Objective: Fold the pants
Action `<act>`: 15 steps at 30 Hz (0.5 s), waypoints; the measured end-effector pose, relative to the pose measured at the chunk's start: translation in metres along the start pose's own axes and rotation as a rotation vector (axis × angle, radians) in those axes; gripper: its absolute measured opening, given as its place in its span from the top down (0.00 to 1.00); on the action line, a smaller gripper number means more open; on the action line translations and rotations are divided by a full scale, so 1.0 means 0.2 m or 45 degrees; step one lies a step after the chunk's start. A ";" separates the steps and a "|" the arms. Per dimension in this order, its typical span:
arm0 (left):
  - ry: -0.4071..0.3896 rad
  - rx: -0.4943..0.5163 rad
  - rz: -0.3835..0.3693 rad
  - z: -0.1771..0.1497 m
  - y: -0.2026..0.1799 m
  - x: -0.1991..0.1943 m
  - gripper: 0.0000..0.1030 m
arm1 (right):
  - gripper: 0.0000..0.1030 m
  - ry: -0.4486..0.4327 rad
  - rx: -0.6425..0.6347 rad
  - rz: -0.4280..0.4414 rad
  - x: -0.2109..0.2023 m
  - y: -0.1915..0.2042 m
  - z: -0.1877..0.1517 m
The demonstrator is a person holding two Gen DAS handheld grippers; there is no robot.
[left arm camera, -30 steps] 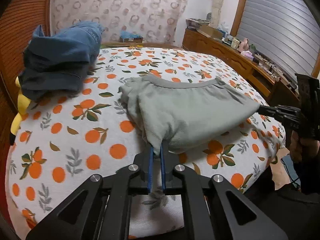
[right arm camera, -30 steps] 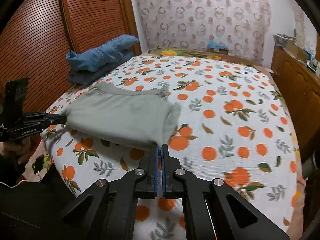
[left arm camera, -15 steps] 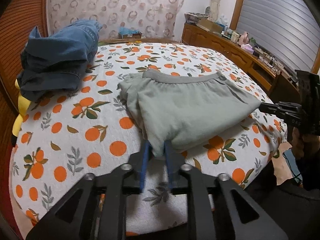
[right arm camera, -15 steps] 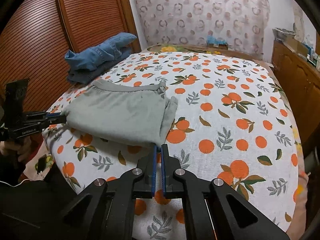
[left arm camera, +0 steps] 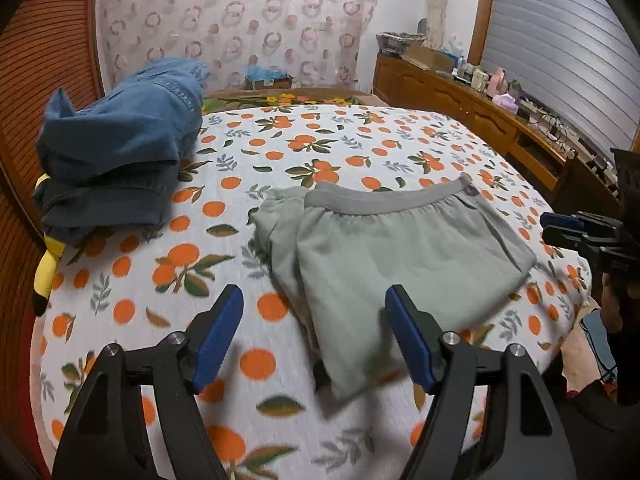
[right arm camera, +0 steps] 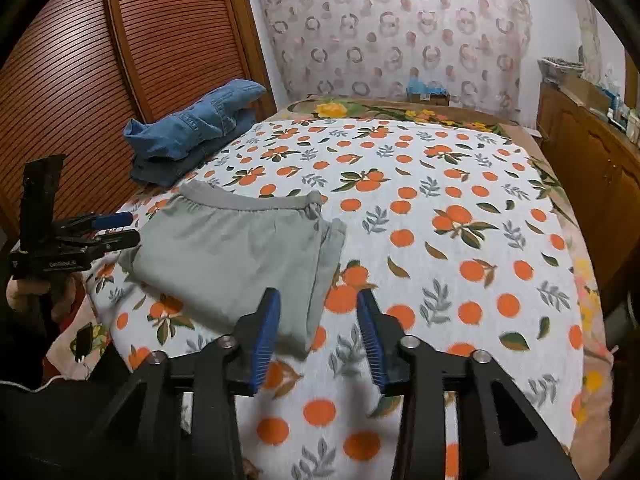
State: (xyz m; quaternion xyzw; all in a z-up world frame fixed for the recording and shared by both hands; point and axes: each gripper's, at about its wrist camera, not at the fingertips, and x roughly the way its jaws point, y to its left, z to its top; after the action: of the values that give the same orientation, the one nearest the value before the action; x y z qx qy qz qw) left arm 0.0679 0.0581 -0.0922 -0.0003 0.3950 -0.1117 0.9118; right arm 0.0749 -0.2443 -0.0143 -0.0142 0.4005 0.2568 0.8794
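Two grippers release folded pants
Grey-green pants (left arm camera: 404,256) lie flat, waistband at twelve o'clock; left gripper (left arm camera: 316,336) and right gripper (right arm camera: 316,330) jaws just opened wide, gripping nothing.

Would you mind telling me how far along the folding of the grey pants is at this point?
Done: the grey pants lie folded into a compact stack on the orange-print bedspread, waistband at the far edge. In hand: nothing; the left hand-held gripper and right hand-held gripper have just been opening and their pads are off the cloth. Left: perhaps moving it beside the folded jeans.
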 end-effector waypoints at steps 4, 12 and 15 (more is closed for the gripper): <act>0.019 -0.012 0.001 0.05 0.02 0.07 0.28 | 0.56 0.027 0.011 -0.002 0.10 0.00 0.06; 0.078 -0.022 0.025 0.12 0.05 0.21 0.28 | 0.56 0.102 0.033 -0.020 0.29 -0.01 0.14; 0.092 -0.040 0.009 0.13 0.07 0.24 0.28 | 0.56 0.120 0.025 -0.013 0.33 0.00 0.17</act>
State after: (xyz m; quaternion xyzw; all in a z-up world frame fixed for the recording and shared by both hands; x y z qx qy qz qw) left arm 0.1216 0.0590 -0.1093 -0.0092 0.4293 -0.1022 0.8973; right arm 0.1353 -0.2072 -0.0382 -0.0196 0.4440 0.2472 0.8610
